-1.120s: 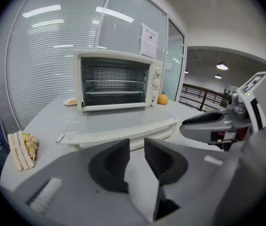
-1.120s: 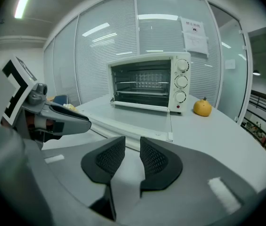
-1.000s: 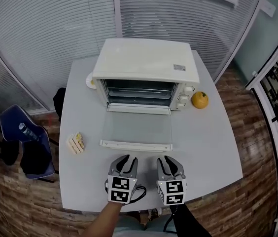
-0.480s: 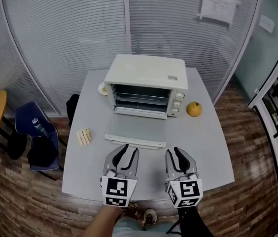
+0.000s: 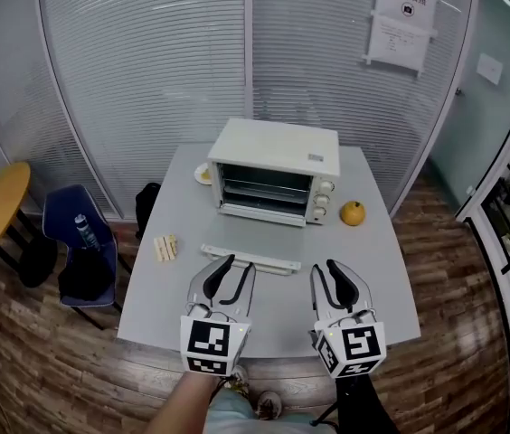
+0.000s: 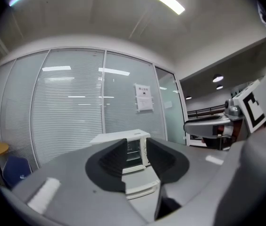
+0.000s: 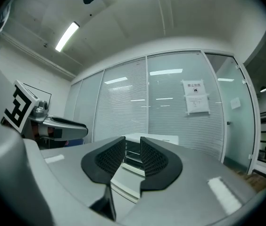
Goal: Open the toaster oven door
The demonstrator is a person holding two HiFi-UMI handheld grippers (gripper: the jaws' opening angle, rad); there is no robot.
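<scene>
There's the toaster oven [image 5: 273, 170], a cream-white box sitting square at the far middle of the table [image 5: 382, 278], front facing this way. Its door [image 5: 252, 242] is wide open, swung all the way down and lying flat out in front, with the pale handle bar [image 5: 250, 260] at its near edge. The dark cavity shows wire racks, and three knobs [image 5: 325, 202] run down the front's right side.
</scene>
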